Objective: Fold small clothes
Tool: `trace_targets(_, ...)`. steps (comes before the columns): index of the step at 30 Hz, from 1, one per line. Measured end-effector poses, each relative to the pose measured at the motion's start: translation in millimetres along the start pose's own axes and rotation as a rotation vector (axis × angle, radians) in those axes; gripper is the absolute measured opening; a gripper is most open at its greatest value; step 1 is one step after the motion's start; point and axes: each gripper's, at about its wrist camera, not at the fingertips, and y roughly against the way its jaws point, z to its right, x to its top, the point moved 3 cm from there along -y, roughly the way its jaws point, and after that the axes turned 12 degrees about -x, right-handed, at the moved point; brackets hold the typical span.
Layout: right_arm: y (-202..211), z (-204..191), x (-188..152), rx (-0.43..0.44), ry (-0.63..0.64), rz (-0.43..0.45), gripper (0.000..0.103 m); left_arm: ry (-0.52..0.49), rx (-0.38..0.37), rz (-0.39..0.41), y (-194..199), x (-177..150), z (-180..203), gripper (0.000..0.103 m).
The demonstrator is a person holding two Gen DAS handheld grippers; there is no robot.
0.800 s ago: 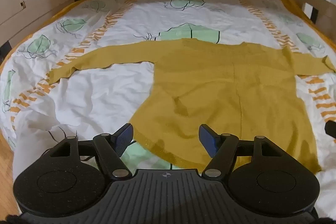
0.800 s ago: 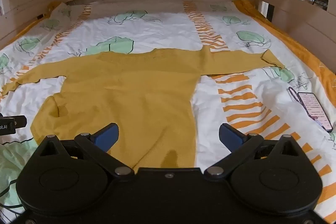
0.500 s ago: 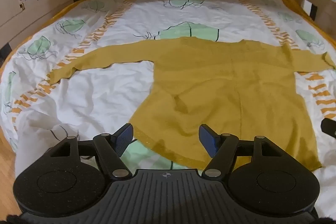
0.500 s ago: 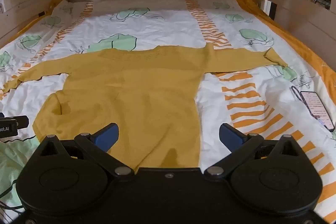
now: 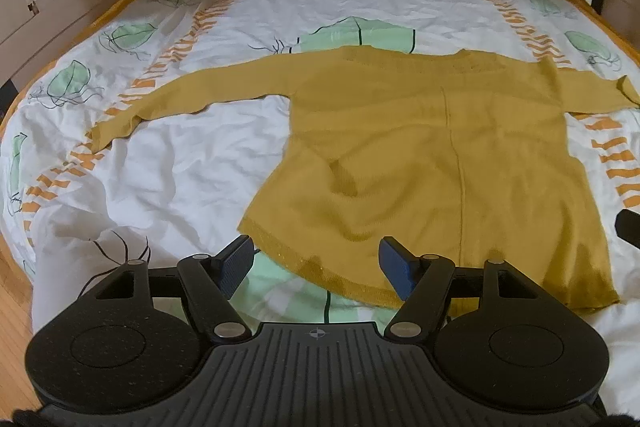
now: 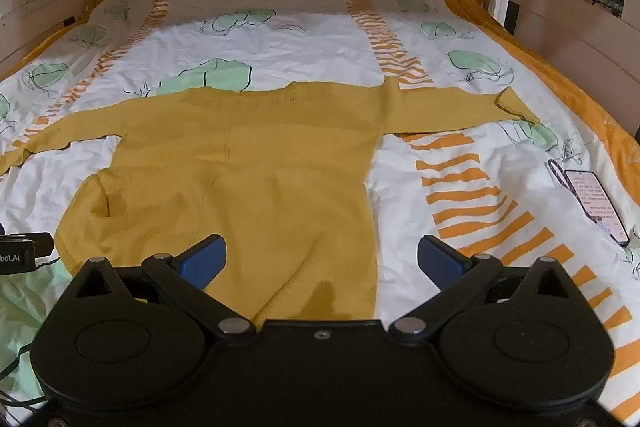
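Both grippers have drawn back slightly from the mustard sweater (image 5: 432, 155), spread flat with sleeves outstretched on the patterned bedsheet (image 5: 168, 163). Left gripper (image 5: 316, 263) and right gripper (image 6: 322, 259) hover over its near hem, jaws spread wide, grasping nothing. A phone (image 6: 596, 203) lies on the sheet to the right.

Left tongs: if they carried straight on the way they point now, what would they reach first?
Probably the near hem of the yellow sweater, which lies flat between the open left tongs on the patterned bedsheet. Depth is uncertain; nothing else intervenes.
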Motion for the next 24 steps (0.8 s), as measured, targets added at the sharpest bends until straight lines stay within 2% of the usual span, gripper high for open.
trace_targets(24,-1.6,-8.1,-0.1,0.029,0.029,-0.029,0.102,0.032,-0.048,-0.039,-8.6,-1.2,-0.6,0.068)
